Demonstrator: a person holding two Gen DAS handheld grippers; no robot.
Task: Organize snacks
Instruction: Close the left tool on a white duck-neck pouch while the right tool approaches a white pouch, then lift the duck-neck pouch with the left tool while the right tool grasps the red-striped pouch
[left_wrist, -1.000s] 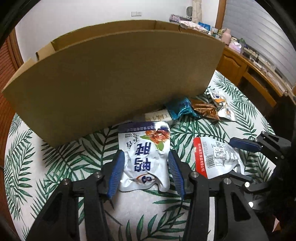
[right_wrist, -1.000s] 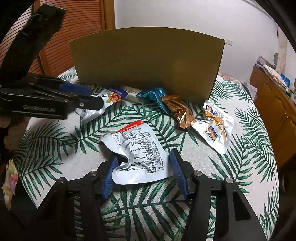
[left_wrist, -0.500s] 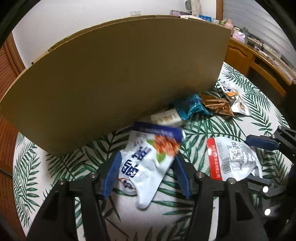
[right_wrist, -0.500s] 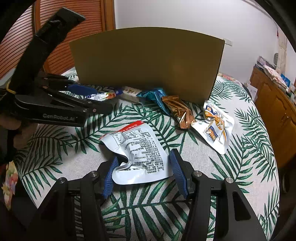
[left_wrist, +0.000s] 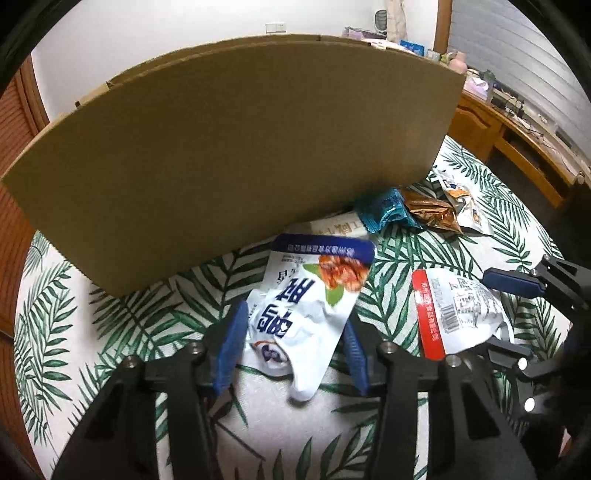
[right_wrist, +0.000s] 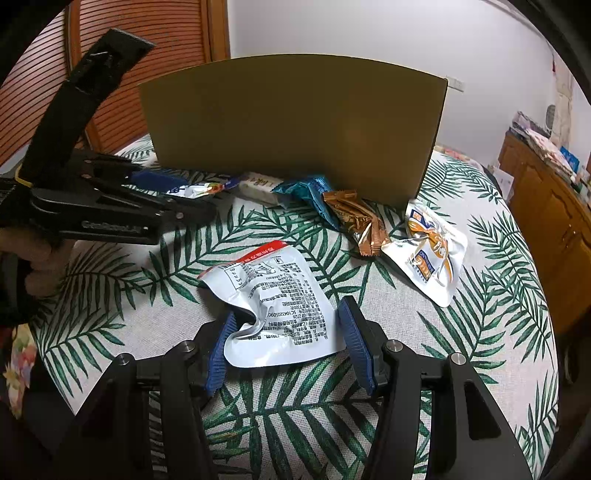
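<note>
A blue-and-white snack pouch (left_wrist: 306, 306) hangs tilted just above the cloth. My left gripper (left_wrist: 295, 343) is closing on it, and both blue pads press its crumpled sides. The right wrist view shows the same pouch (right_wrist: 195, 190) raised in the left gripper (right_wrist: 184, 197), close to the tall cardboard box (right_wrist: 295, 129). A white pouch with a red strip (right_wrist: 273, 306) lies on the tablecloth, and my right gripper (right_wrist: 286, 343) is shut on its edges. That red-strip pouch (left_wrist: 454, 314) and the right gripper (left_wrist: 491, 310) sit at the right of the left wrist view.
Along the foot of the box (left_wrist: 236, 147) lie a white bar (right_wrist: 258, 184), a teal pack (right_wrist: 310, 192), a brown wrapper (right_wrist: 354, 218) and a white-and-orange pouch (right_wrist: 432, 254). The round table has a palm-leaf cloth (right_wrist: 480, 332). Wooden cabinets (right_wrist: 546, 206) stand to the right.
The blue-and-white pouch lay flat between the left jaws. It is now lifted off the cloth and tilted, nearer the box. The right gripper and its pouch have not moved.
</note>
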